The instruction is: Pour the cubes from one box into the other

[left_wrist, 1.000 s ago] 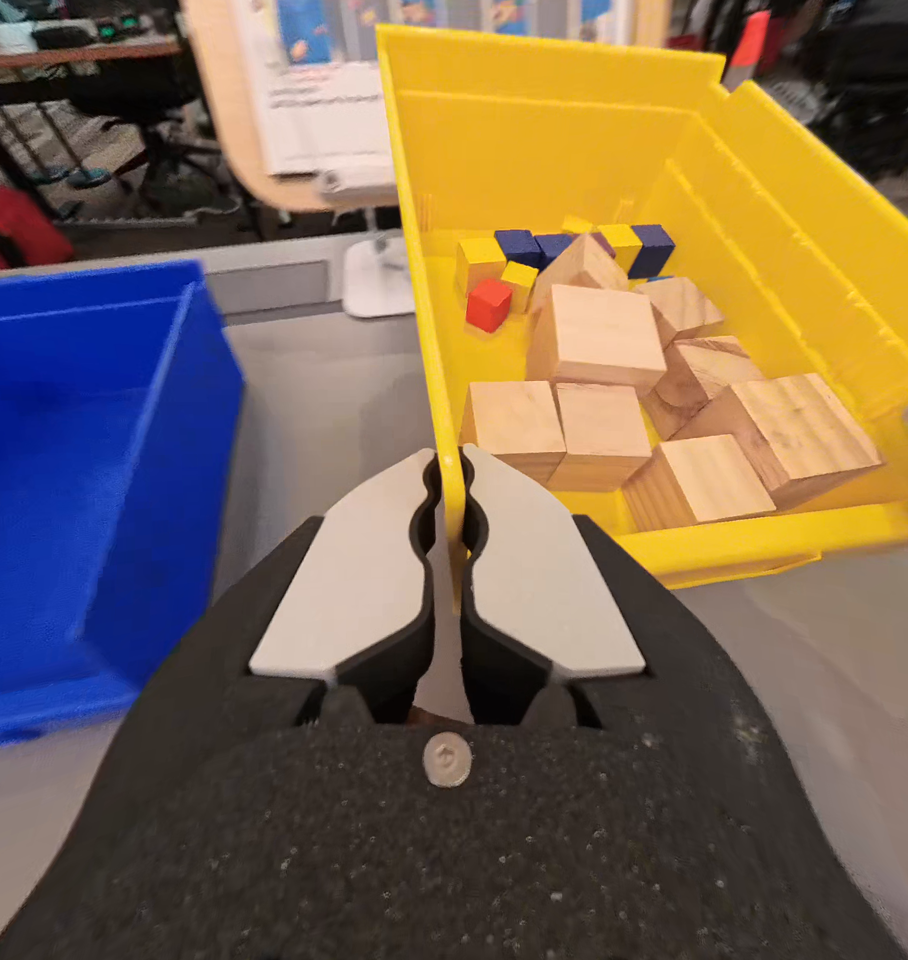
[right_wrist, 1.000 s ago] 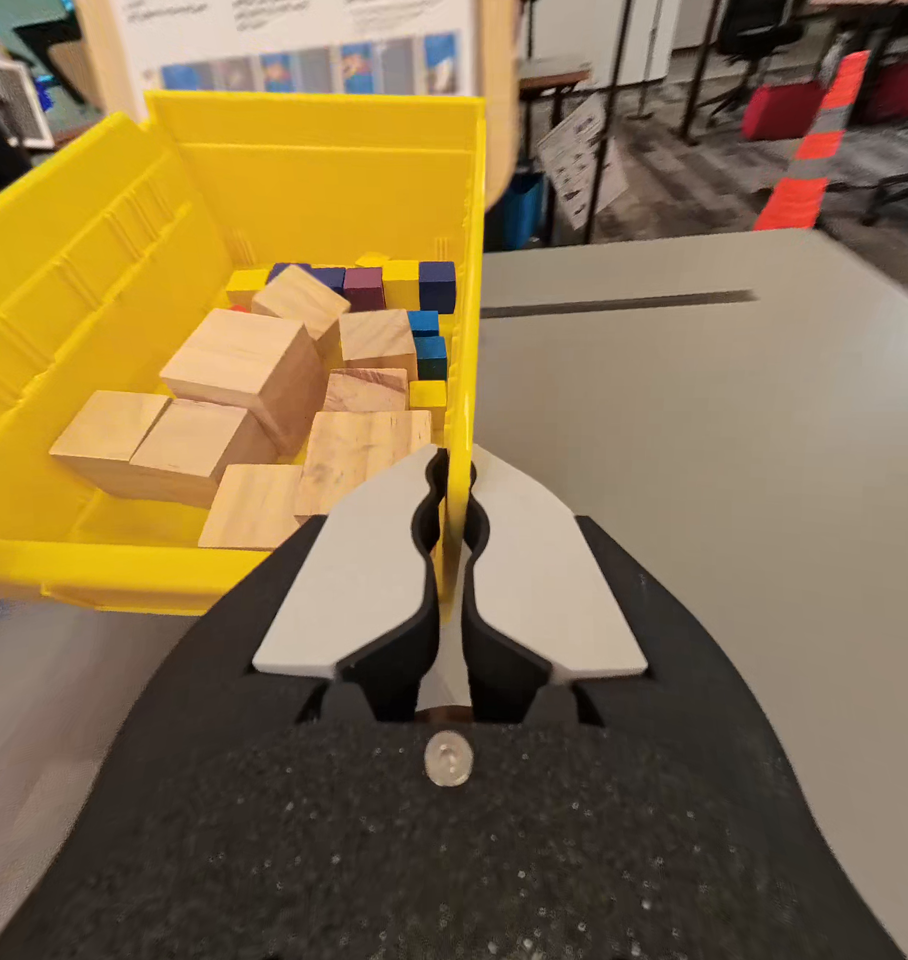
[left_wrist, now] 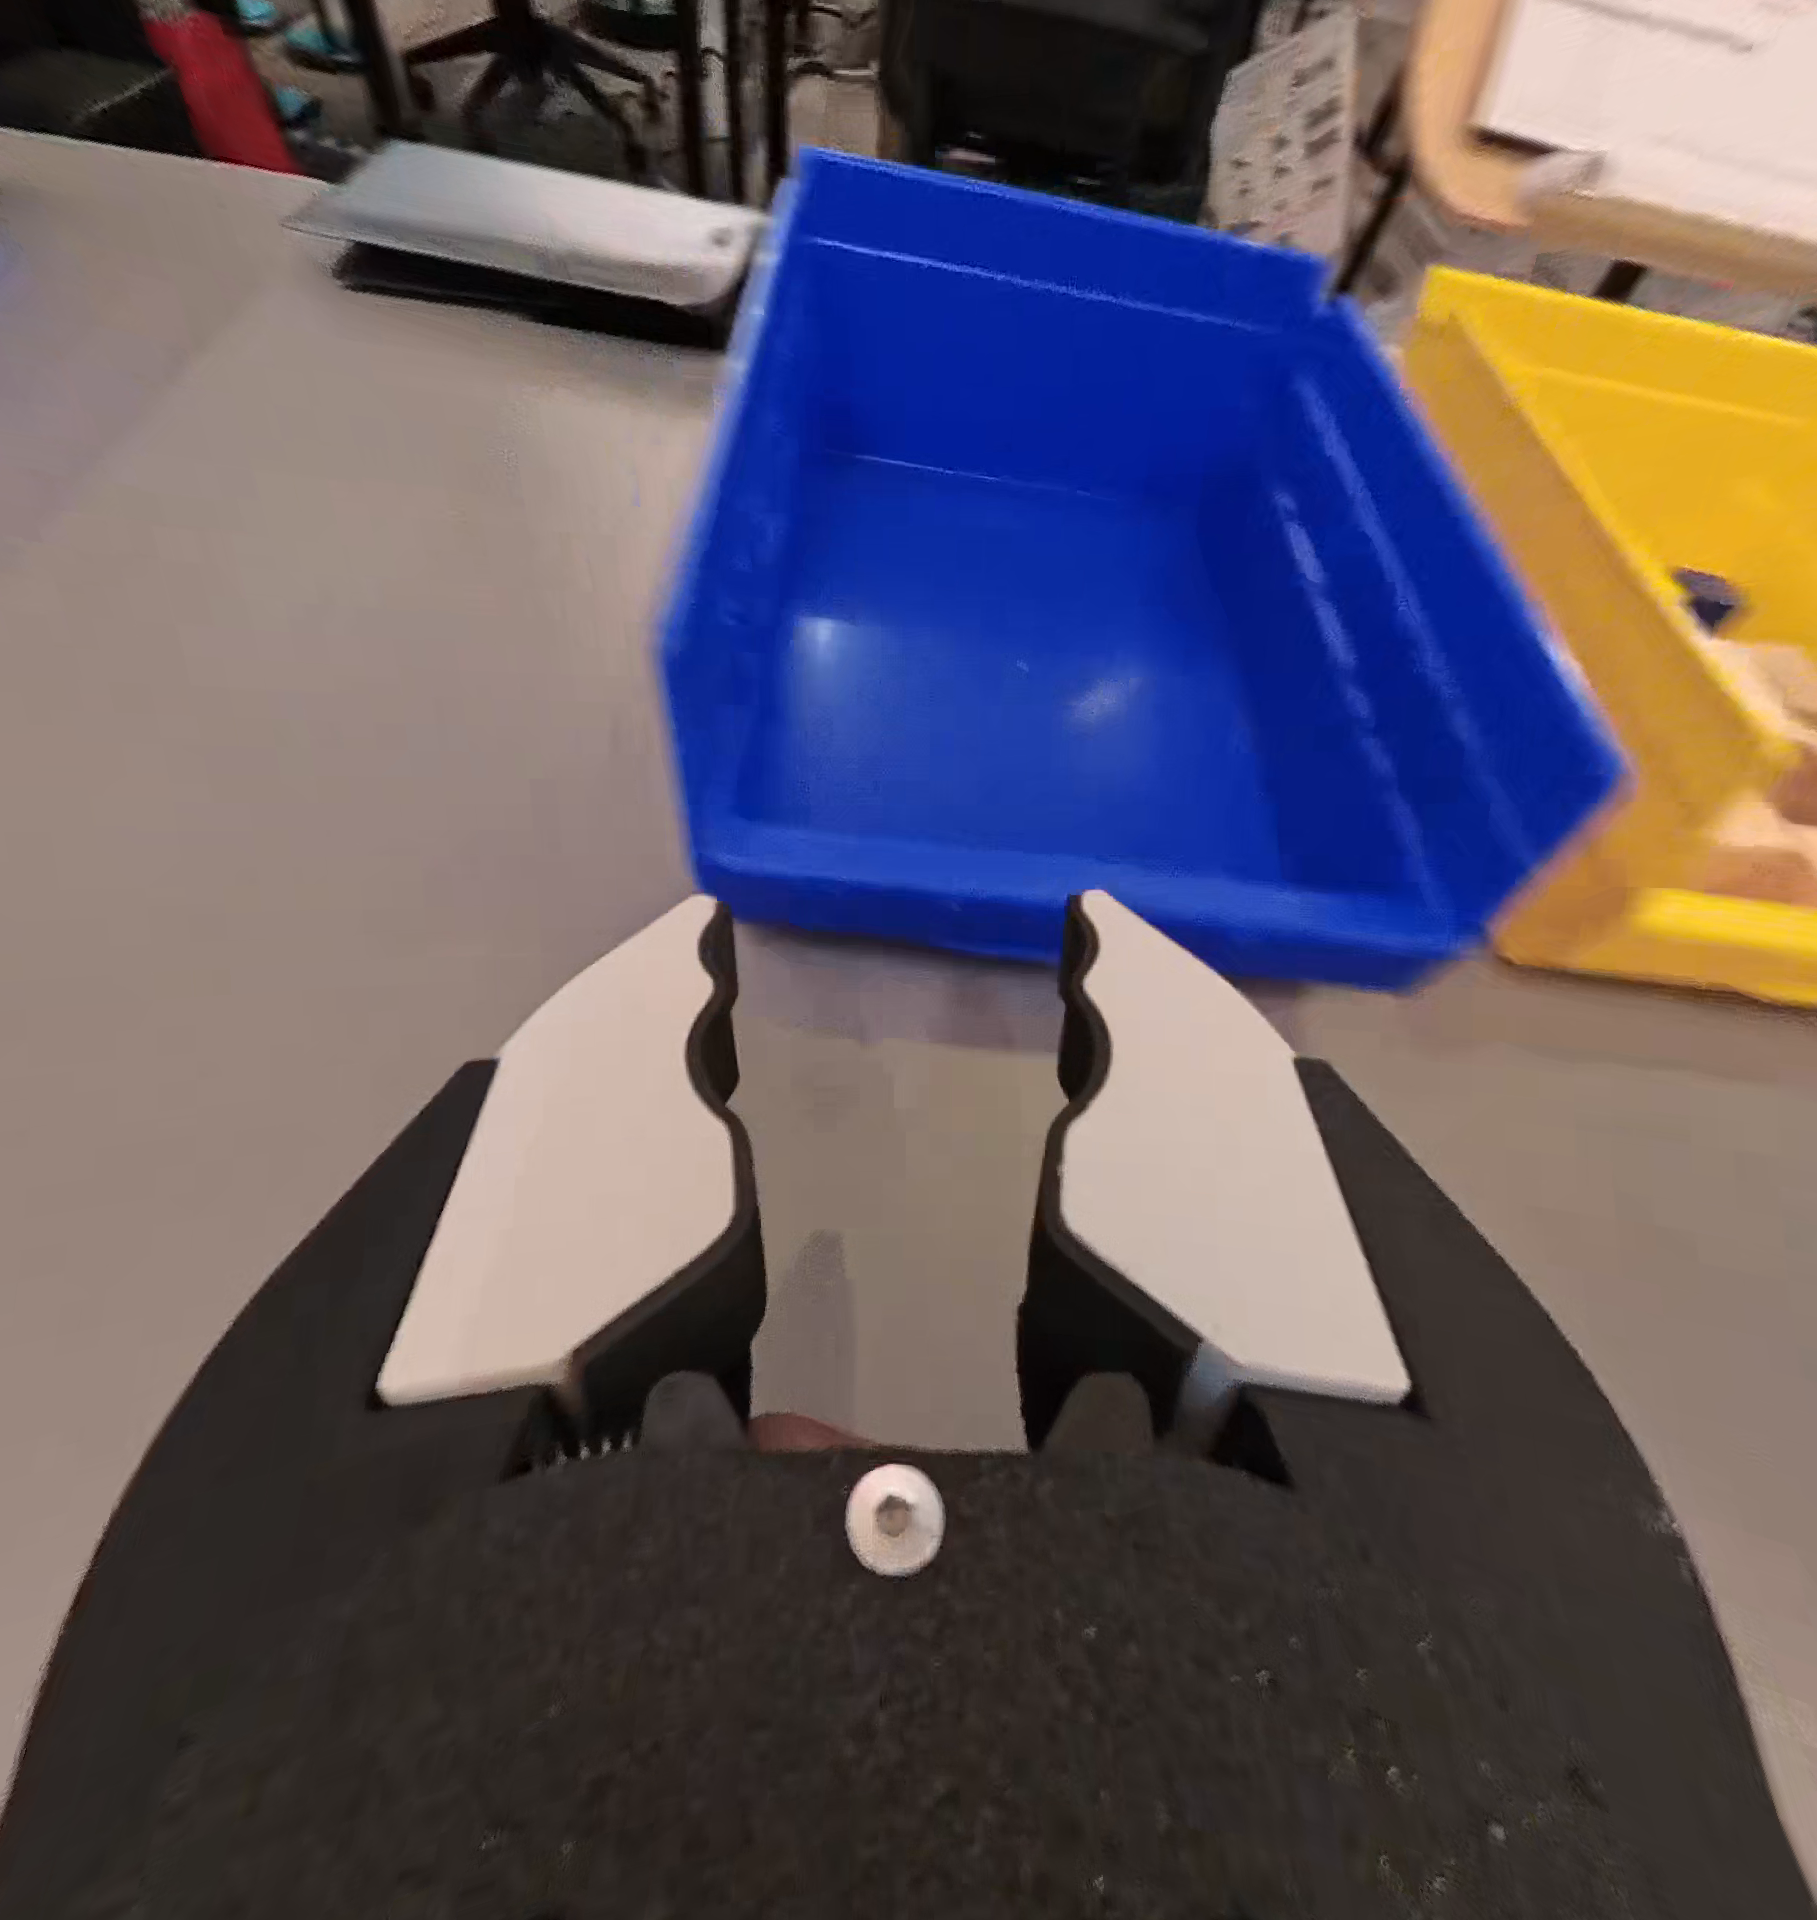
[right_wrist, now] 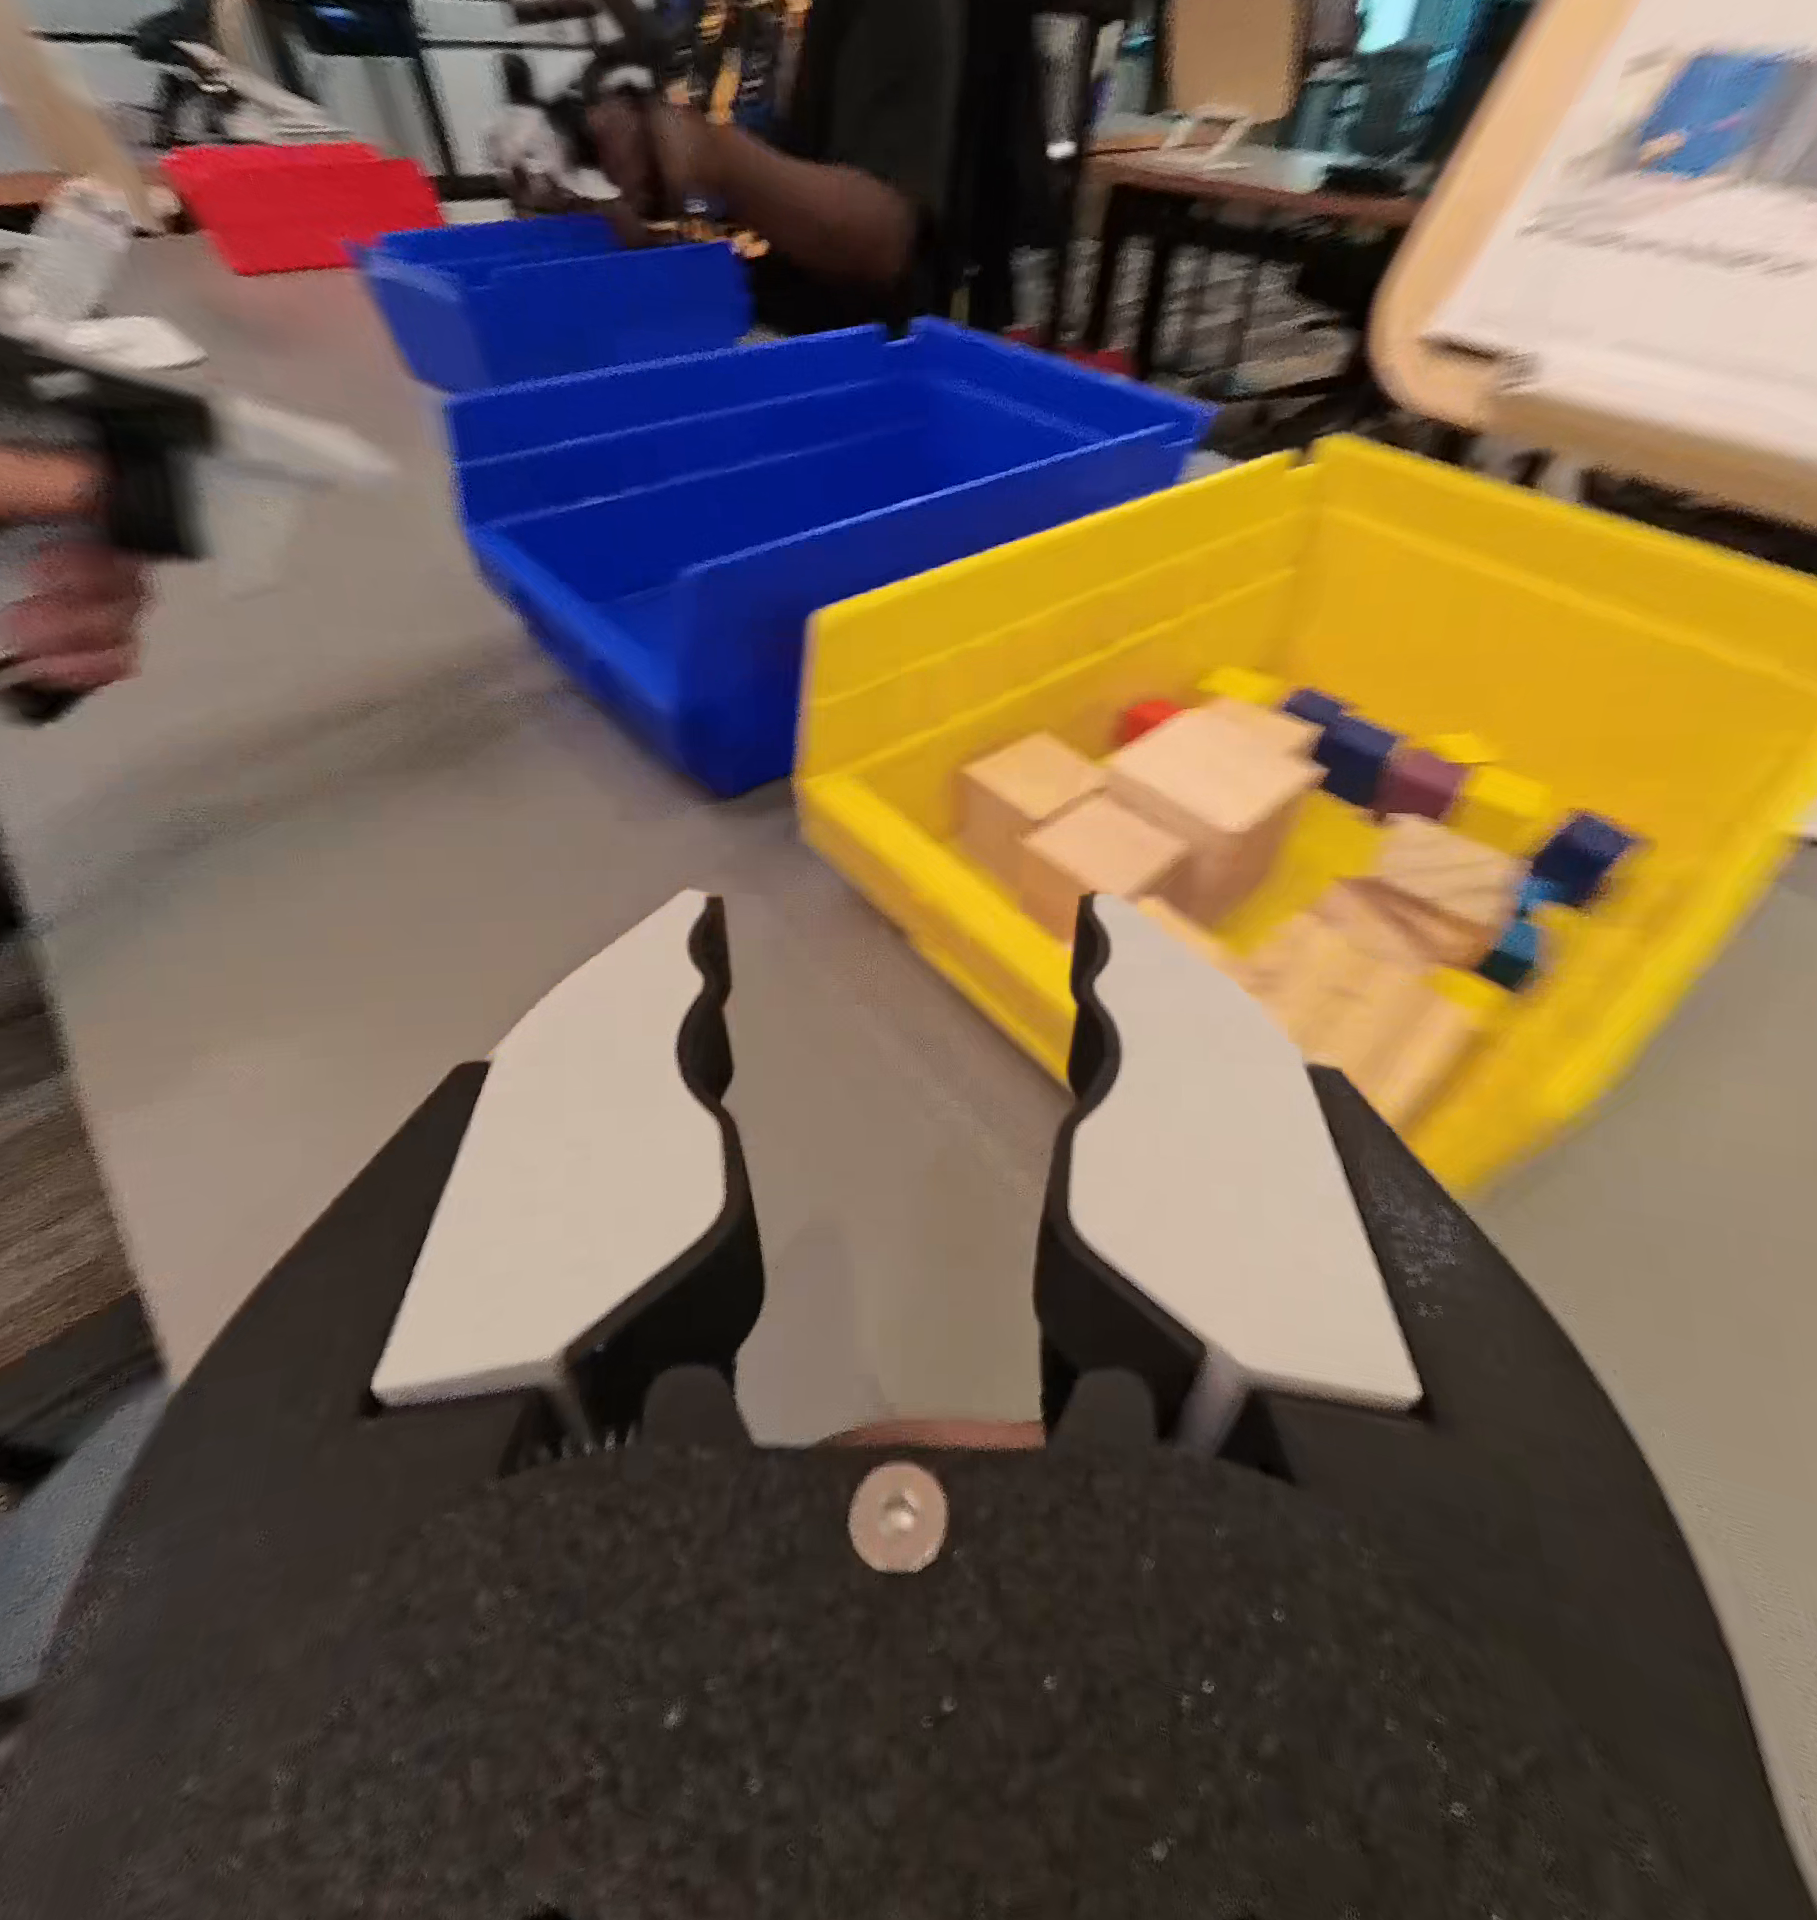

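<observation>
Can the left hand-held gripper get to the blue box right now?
Probably yes. The left hand-held gripper is open and points straight at the empty blue box, whose low front lip sits just beyond its fingertips. Only bare table lies between them; the yellow box stands off to the side.

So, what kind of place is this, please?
Probably a shared lab or workshop: plastic storage bins on a grey table, a large poster board, and another person working at a farther blue bin.
</observation>
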The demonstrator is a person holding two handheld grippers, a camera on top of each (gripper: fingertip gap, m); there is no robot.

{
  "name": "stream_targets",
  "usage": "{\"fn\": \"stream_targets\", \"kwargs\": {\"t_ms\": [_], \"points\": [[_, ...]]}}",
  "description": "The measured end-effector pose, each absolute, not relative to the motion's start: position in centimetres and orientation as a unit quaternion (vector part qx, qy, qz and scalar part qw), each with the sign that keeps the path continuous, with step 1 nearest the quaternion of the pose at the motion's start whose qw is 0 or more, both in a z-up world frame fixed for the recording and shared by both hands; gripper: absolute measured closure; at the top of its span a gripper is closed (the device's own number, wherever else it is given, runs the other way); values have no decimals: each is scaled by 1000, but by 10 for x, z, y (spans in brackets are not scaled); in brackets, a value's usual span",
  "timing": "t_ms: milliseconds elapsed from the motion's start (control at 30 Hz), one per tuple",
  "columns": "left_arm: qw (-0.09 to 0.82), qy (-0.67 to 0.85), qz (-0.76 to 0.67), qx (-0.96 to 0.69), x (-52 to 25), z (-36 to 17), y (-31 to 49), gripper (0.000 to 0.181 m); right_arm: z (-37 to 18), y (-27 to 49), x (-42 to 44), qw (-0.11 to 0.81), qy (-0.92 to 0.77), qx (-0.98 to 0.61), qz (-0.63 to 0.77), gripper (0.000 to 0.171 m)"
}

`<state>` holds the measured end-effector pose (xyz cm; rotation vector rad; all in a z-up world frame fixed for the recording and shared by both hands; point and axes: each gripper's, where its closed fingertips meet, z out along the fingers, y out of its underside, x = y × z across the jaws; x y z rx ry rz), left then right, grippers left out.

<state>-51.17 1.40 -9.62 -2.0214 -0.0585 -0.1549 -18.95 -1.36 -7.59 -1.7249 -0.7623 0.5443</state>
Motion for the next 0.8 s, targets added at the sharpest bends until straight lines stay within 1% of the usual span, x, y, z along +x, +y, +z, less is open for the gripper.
{"fn": "stream_targets", "kwargs": {"t_ms": [100,167,200,267,333,433,600,633,667,700,733,800], "points": [[515,-23,-39,-856,-548,-110,58,124,-99,-37,-236,505,-357,-740,262,108],[497,-20,-36,-867,-555,-123,80,131,-114,-47,-256,480,-376,-752,250,113],[495,-19,-40,-868,-555,-126,88,139,-119,-48,-262,478,-379,-757,236,114],[499,-19,-74,-863,-546,-126,94,176,-127,-46,-272,476,-374,-766,217,116],[496,-35,-79,-864,-540,-126,85,177,-131,-43,-283,467,-345,-782,226,115],[506,-48,-23,-861,-534,-127,52,178,-132,-35,-303,452,-281,-803,267,113],[514,-93,34,-852,-519,-127,-24,178,-129,-7,-329,487,-247,-810,213,116],[512,-97,39,-853,-516,-127,-38,177,-129,-1,-332,491,-234,-816,196,119],[510,-104,40,-853,-515,-127,-50,177,-130,3,-336,488,-226,-821,190,126],[510,-110,41,-852,-514,-127,-61,177,-133,2,-342,476,-230,-826,194,154],[510,-113,41,-852,-513,-127,-71,177,-133,1,-339,469,-220,-834,190,162],[510,-117,47,-851,-512,-124,-86,176,-133,-4,-342,464,-222,-837,184,166]]}}
